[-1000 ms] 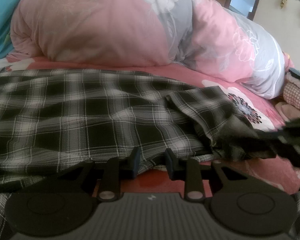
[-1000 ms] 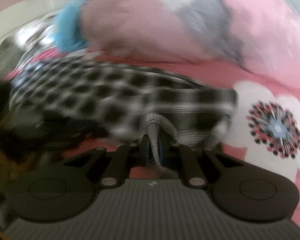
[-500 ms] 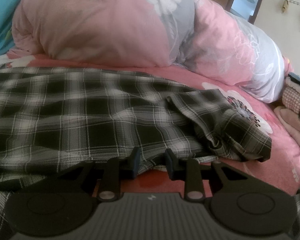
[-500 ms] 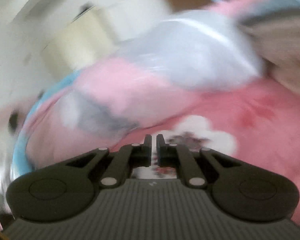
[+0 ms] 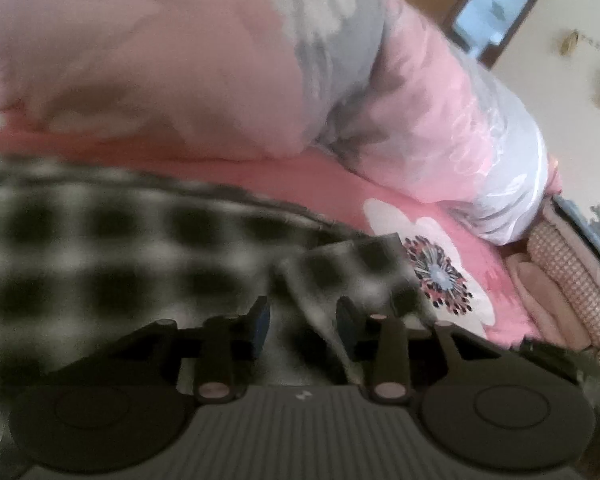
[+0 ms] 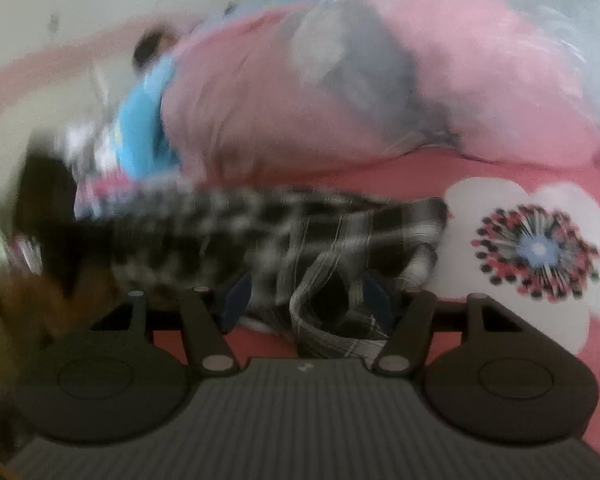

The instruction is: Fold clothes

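A black-and-white plaid garment (image 5: 112, 248) lies spread over the pink bed sheet (image 5: 300, 184), blurred by motion. My left gripper (image 5: 302, 320) is open low over the garment, and a raised fold of plaid runs up between its fingers without being pinched. In the right wrist view the plaid garment (image 6: 284, 232) ends at a bunched edge near the flower print. My right gripper (image 6: 306, 300) is wide open there, with a crumpled lump of that edge lying between its fingers.
A big pink and grey quilt (image 5: 180, 60) is heaped behind the garment. Folded pink clothes (image 5: 556, 280) are stacked at the right. A white flower print (image 6: 536, 248) marks the sheet beside the hem. A blue pillow (image 6: 140, 132) and a blurred dark shape (image 6: 44, 208) are at the left.
My left gripper has slid forward and right over the plaid, still open. My right gripper, shut and pointing away half a second ago, has swung back to the garment's edge and opened wide.
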`<state>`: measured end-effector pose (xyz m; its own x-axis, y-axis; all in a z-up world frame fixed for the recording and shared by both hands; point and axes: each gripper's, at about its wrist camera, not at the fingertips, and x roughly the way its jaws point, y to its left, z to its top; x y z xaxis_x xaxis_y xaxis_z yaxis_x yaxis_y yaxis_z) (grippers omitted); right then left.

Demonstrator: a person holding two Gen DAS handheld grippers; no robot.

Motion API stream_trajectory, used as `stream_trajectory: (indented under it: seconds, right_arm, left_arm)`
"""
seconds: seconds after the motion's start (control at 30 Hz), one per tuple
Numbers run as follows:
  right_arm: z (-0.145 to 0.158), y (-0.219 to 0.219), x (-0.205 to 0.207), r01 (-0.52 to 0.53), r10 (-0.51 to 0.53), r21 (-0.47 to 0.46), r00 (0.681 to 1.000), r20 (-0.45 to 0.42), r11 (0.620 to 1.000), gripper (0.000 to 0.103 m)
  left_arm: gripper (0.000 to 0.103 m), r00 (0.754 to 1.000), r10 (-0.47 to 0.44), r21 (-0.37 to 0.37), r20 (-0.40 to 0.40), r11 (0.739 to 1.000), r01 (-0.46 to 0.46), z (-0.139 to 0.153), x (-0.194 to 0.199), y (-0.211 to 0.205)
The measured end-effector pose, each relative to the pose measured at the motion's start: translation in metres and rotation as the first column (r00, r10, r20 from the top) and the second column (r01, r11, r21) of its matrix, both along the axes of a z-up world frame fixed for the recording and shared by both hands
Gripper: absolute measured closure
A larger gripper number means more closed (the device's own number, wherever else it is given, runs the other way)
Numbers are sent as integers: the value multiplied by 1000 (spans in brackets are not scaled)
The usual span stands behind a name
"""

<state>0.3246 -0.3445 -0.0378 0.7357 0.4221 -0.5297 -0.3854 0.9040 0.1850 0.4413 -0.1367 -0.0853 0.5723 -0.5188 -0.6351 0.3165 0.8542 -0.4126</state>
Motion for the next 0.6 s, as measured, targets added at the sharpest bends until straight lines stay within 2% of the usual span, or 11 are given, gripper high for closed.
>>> stream_trajectory:
  seconds: [0.07, 0.13, 0.17, 0.2, 0.23, 0.3, 0.33, 0.5, 0.6]
  right_arm:
    - [-8, 7, 7, -22, 21, -40, 1000, -17, 999, 41]
    - [-15, 5, 12, -36, 35, -27, 999, -40, 999, 45]
    - [-18, 4, 13, -41, 40, -11, 998, -51, 999, 57]
    - [-20, 1, 13, -40, 40, 9, 998, -56, 999, 83]
    - [-20, -6, 10, -24, 26, 40, 999, -48, 999, 93]
    - [-22, -20, 5, 7, -4, 101, 999, -34, 995, 97]
    - [-22, -27, 2, 22, -19, 132, 999, -28, 991, 98]
    - [-26, -61, -12, 93, -96, 286, 995, -3, 954, 100]
    - [-30, -91, -26, 150, -176, 428, 984, 21, 891, 100]
  left_arm:
    - [60, 1000, -25, 53, -2, 998, 26, -2, 16, -16]
    - [60, 997, -67, 73, -37, 995, 69, -10, 28, -30]
    - [61, 995, -76, 80, -59, 993, 81, -14, 32, -35]
    - [64, 995, -71, 93, -76, 993, 78, -17, 35, -40]
    - [67, 994, -67, 103, -89, 992, 76, -20, 39, -44]
    - [89, 993, -63, 102, -98, 992, 73, -20, 42, -48]
    - [95, 993, -61, 100, -103, 992, 72, -20, 43, -50]
    - [99, 994, -52, 96, -96, 994, 61, 5, 55, -75]
    - [99, 996, -55, 98, -75, 993, 63, 24, 62, -94]
